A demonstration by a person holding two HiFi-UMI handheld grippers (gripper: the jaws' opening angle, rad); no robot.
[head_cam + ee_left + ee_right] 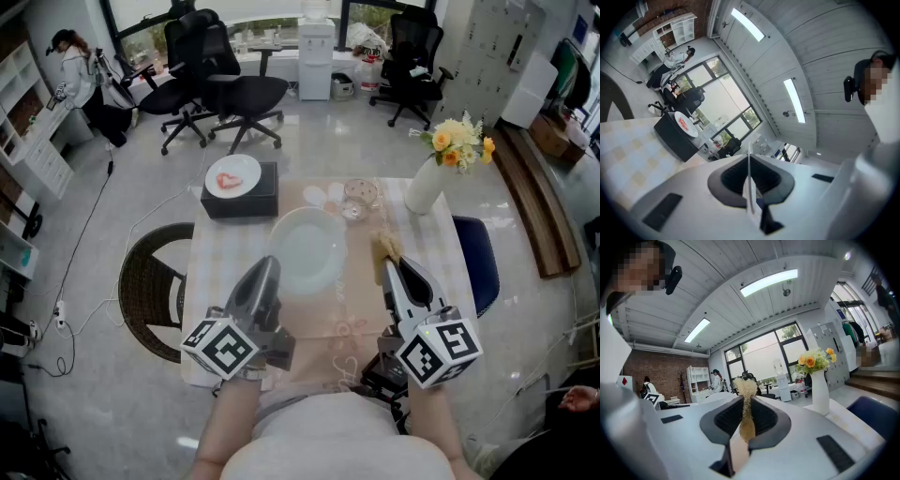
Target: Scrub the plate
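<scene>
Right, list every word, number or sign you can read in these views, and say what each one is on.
No readable text anywhere.
Left cube on the left tongs, shut on the plate: black-and-white square pattern, no letters.
Right cube on the right tongs, shut on the scrubber: likewise pattern only.
Lockers: small marks on the doors, too small to read.
</scene>
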